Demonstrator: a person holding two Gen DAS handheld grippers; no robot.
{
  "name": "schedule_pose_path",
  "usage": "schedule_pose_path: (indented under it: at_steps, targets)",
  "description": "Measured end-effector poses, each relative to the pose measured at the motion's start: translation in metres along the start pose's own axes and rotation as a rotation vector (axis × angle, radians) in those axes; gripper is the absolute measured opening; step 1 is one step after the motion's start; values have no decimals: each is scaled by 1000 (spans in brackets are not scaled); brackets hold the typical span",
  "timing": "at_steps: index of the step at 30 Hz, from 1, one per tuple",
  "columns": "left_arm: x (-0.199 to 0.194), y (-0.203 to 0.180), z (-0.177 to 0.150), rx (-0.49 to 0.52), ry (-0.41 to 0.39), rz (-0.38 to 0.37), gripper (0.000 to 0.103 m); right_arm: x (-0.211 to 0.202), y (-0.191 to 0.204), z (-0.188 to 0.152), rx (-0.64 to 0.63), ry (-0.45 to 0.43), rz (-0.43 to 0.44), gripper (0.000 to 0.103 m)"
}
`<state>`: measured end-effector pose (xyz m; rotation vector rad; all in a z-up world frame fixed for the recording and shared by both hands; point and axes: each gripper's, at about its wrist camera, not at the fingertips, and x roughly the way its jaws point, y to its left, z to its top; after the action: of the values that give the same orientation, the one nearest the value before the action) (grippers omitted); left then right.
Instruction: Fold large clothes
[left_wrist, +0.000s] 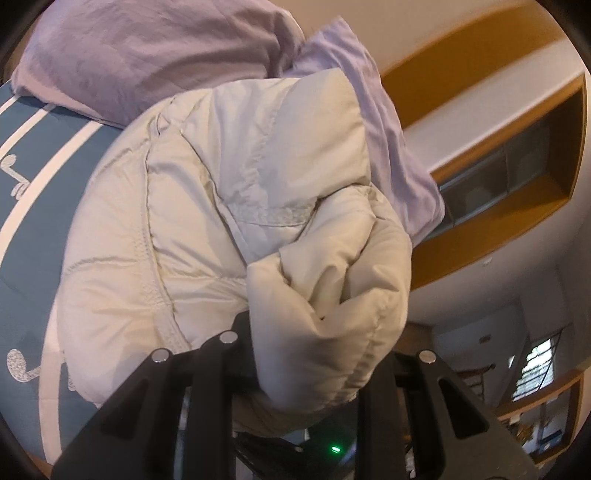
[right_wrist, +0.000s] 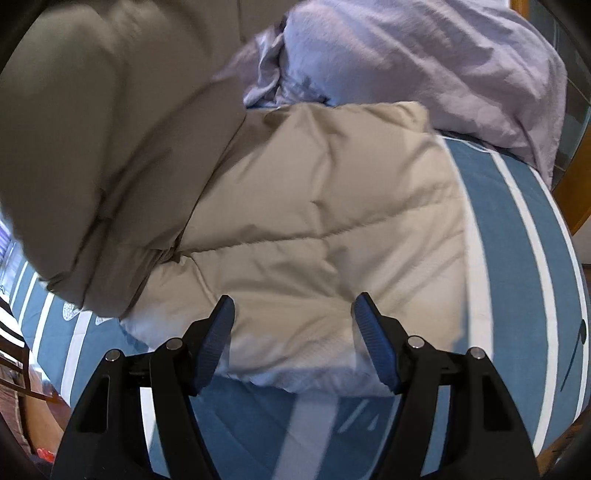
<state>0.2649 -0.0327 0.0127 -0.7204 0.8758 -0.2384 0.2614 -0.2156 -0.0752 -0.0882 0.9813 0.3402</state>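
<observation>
Your cream puffer jacket (right_wrist: 314, 221) lies spread on the bed (right_wrist: 517, 229), its quilted body flat on the blue cover with white stripes, its lower hem close to the bed's near edge. One bunched end of the jacket (left_wrist: 325, 295) is lifted off the bed: your left claw (left_wrist: 314, 354) is clamped on that wad of padded fabric, which swells out between and over the black fingers and hides the pads. In the right wrist view this raised part hangs as a blurred grey-beige mass over the jacket's left side, and the bed's cover shows beneath it.

Your right claw (right_wrist: 293, 343) hovers over the jacket's lower hem with its jaws well apart; both blue ribbed pads (right_wrist: 218, 339) are bare and nothing sits between them.

Beyond the jacket, toward the bed's far end, a crumpled lilac duvet (right_wrist: 424, 62) is heaped up, touching the jacket's top edge. Past the bed in the left wrist view you see a white wall with a wooden-framed shelf recess (left_wrist: 517, 170).
</observation>
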Motion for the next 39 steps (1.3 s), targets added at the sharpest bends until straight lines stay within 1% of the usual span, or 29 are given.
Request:
schedule_pose_path:
  at_steps: [8, 13, 18, 22, 23, 26, 27, 28, 29, 30, 31, 33, 34, 39]
  targets:
    - [48, -27, -23, 103, 101, 69, 24, -9, -31, -6, 38, -15, -56, 69]
    - [78, -37, -36, 164, 149, 124, 24, -10, -49, -13, 87, -3, -86, 69]
    - [95, -45, -48, 236, 164, 183, 26, -13, -64, -19, 125, -4, -95, 69]
    - [98, -47, -52, 252, 164, 203, 27, -16, -70, -22, 145, -7, -101, 69]
    - [104, -52, -50, 257, 164, 210, 28, -17, -73, -22, 149, -9, -104, 69]
    - [107, -60, -50, 274, 162, 225, 33, -19, -77, -23, 154, -12, -109, 69]
    - [105, -62, -50, 277, 162, 226, 36, -20, -79, -23, 157, -14, -112, 69]
    - [103, -64, -50, 280, 162, 225, 42, -21, -80, -23, 160, -16, -114, 69]
    - [101, -66, -50, 284, 161, 223, 44, -22, -82, -24, 163, -17, -116, 69]
    - [101, -69, -50, 286, 160, 221, 51, -23, -84, -24, 169, -19, -119, 69]
    - [99, -72, -49, 288, 159, 207, 61, -23, -86, -25, 175, -20, -121, 69]
    - [95, -76, -49, 295, 150, 201, 69, -24, -91, -26, 189, -21, -123, 69]
    - [91, -79, -49, 305, 144, 205, 70, -25, -93, -26, 196, -22, -124, 69]
    - [75, -81, -47, 310, 128, 208, 71, -31, -101, -26, 212, -35, -130, 70]
